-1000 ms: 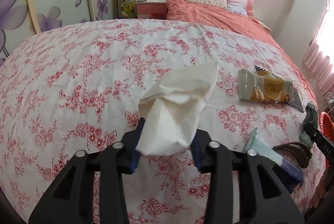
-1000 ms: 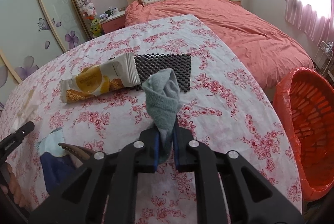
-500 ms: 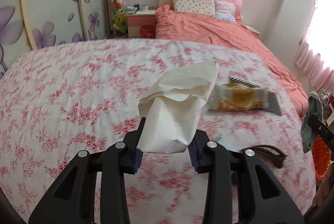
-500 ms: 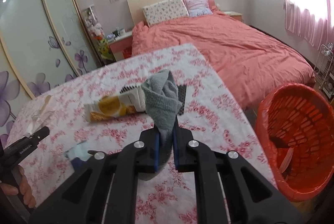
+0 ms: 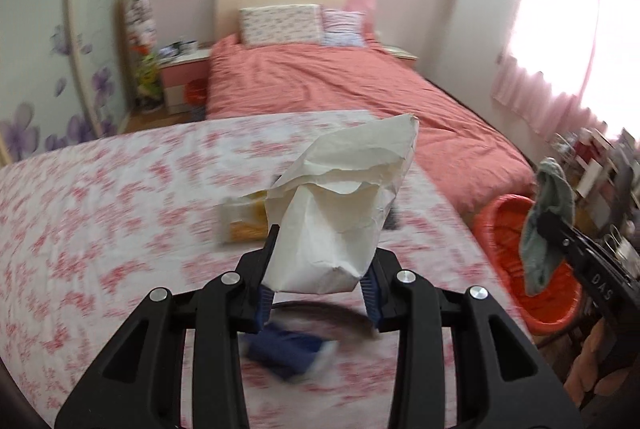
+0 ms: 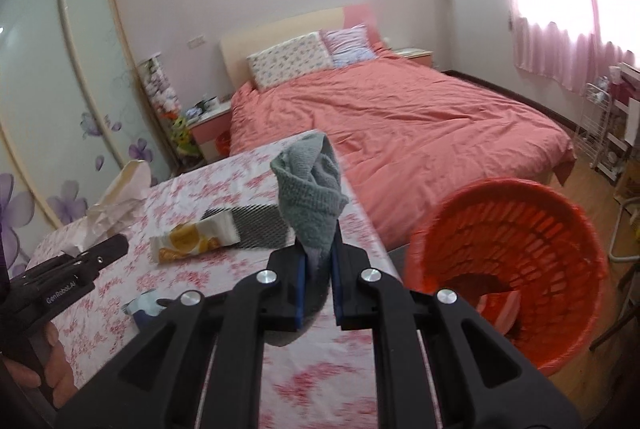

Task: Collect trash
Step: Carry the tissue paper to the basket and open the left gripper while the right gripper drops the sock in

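Left gripper (image 5: 318, 293) clamped on one crumpled white paper bag (image 5: 340, 213). Right gripper (image 6: 318, 293) clamped on one grey sock (image 6: 310, 201). One orange basket (image 6: 508, 269) just right, ahead. One yellow snack wrapper (image 6: 196, 239) ahead-left on the floral cloth (image 6: 192, 289).

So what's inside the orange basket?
Inside the orange basket, a red-and-white striped wrapper lies near a dark patch at the bottom. The near rim and the right gripper, shut on the grey sock, hide the rest.
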Motion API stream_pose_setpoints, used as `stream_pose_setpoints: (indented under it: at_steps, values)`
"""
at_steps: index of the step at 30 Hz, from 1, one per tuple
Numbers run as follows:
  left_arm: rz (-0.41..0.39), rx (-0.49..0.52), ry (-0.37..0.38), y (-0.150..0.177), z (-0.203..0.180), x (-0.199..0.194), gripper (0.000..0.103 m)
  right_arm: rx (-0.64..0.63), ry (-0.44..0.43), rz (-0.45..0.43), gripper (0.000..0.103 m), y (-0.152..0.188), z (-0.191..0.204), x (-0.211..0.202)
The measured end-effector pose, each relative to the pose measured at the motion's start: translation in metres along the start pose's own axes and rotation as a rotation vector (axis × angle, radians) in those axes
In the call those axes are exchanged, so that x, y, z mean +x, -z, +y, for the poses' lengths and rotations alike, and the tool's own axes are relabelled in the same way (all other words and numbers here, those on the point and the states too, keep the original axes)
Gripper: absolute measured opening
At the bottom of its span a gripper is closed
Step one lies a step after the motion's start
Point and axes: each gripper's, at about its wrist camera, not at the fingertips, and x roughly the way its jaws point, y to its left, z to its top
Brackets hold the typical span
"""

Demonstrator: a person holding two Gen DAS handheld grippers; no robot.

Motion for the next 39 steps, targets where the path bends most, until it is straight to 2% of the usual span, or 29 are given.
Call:
stream_pose_setpoints:
  at_steps: [7,13,23,29,35,39]
  values:
    - [0.006,0.088,0.157,-0.007,-0.067,0.016,0.037,0.081,0.094,-0.057,0.011,-0.001,-0.052,-0.022]
    - [0.028,0.173,0.256,-0.004,-0.12,0.036,0.037,0.114,0.179,-0.093,0.011,0.001,-0.087,-0.031]
    - [0.105,0.288,0.37,0.009,-0.19,0.069,0.037,0.235,0.208,-0.077,0.011,0.006,-0.159,-0.024]
    - [0.162,0.323,0.406,0.02,-0.225,0.086,0.037,0.281,0.21,-0.061,0.011,0.011,-0.189,-0.016]
    - [0.209,0.345,0.399,0.027,-0.242,0.098,0.038,0.319,0.207,-0.05,0.016,0.013,-0.211,-0.007]
    - [0.231,0.351,0.37,0.033,-0.241,0.104,0.054,0.337,0.203,-0.045,0.038,0.017,-0.217,-0.003]
